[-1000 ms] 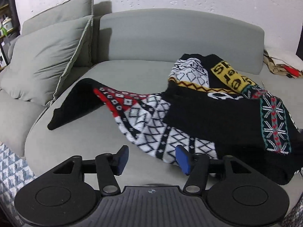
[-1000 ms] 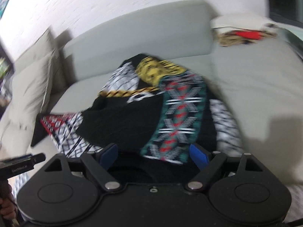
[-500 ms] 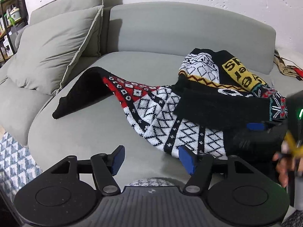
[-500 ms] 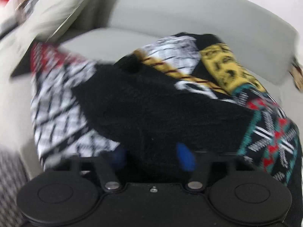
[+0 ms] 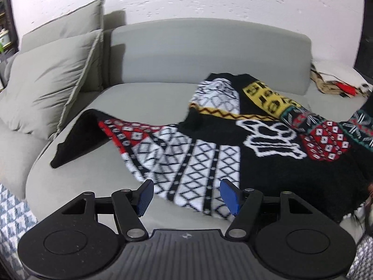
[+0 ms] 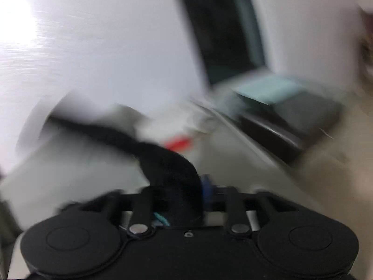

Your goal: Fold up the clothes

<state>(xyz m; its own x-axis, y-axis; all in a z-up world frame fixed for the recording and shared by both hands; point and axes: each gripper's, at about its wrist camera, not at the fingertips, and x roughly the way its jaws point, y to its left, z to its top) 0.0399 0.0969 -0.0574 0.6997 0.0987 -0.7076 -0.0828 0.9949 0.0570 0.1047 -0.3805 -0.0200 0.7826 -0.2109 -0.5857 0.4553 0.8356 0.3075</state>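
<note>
Here, left to right:

Cushions (image 5: 51, 86): propped against the sofa's left corner, well apart from the garment, so the seat is left free as a working surface.

Sleeve (image 5: 77, 140): the black-lined sleeve of the patterned sweater (image 5: 200, 149) is thrown out toward the cushions, partly lifted off the sofa seat (image 5: 79, 186); it is judged to be stretched by a pull from the far side.

Left gripper (image 5: 185, 194): its blue pads are held wide apart with nothing between them, poised just over the sweater's near hem, a spot from which that edge could be pinched.

Sweater body: spread across the middle of the seat, front panel and skull motif showing, not folded into any tidy shape.

Right gripper (image 6: 181, 193): black knit (image 6: 167, 163) is seen bunched between its fingers, pinched tight; the view is heavily blurred, so which part of the sweater is held cannot be told.

Other cloth (image 5: 335, 86): left at the sofa's right end.
</note>
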